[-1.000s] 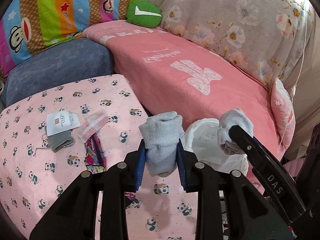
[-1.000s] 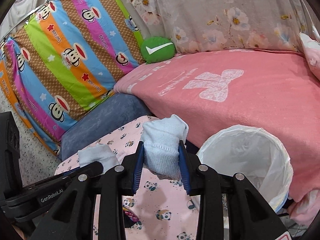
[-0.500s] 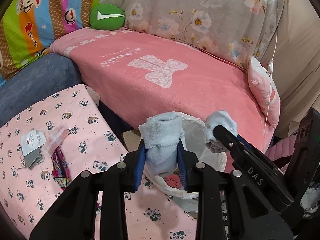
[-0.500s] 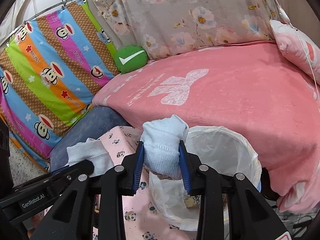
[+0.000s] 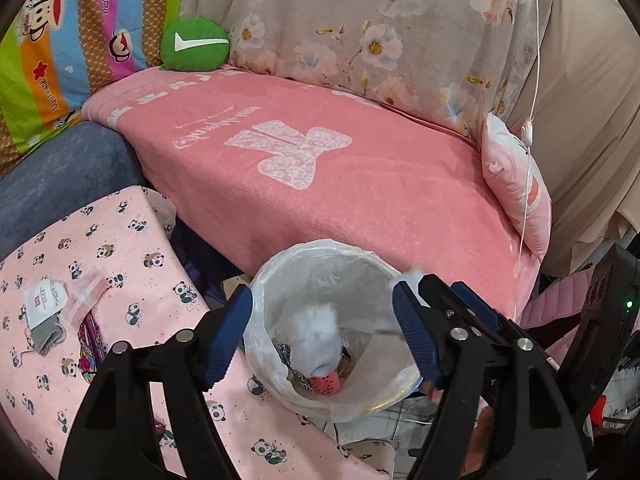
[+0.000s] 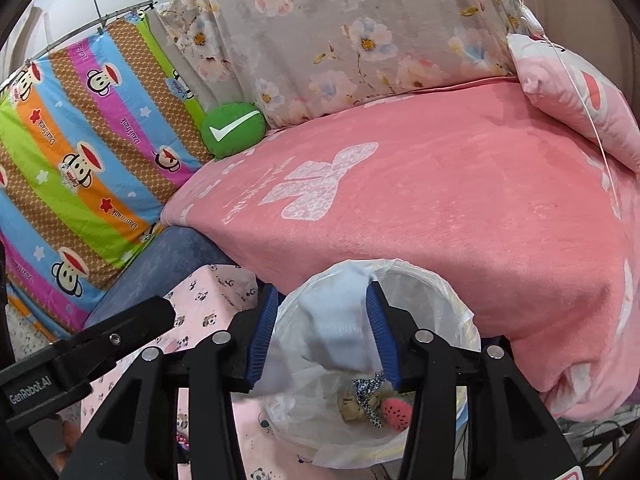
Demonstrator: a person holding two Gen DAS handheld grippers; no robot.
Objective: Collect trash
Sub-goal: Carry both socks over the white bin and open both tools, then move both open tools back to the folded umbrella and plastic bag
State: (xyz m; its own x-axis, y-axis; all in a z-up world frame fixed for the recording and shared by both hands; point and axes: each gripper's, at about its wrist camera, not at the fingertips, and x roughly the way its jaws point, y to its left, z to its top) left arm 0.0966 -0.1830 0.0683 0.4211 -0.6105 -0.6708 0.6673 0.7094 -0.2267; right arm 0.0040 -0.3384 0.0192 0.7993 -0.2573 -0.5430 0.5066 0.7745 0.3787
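Observation:
A bin lined with a white bag [image 5: 320,250] [image 6: 448,292] stands between the panda-print surface and the pink sofa. My left gripper [image 5: 324,336] hangs over it, jaws wide and still opening, with nothing between the pads. Its pale sock [image 5: 320,332] is a blur falling inside the bin. My right gripper [image 6: 320,332] is over the same bin and its jaws are opening. A light blue sock [image 6: 336,320] sits blurred between its pads, slipping down. Trash lies at the bottom, including a pink watermelon-print piece [image 5: 326,384] [image 6: 396,412].
The panda-print pink surface [image 5: 120,248] carries a tagged grey sock [image 5: 44,320], a clear packet [image 5: 86,296] and a colourful wrapper [image 5: 92,340]. Behind the bin is the sofa's pink blanket [image 5: 320,184], with a green cushion [image 5: 194,44] and a pink pillow [image 5: 516,184].
Both grippers swung from over the panda surface to above the bin. The left jaws spread wide and its sock dropped in. The right jaws widened around their sock.

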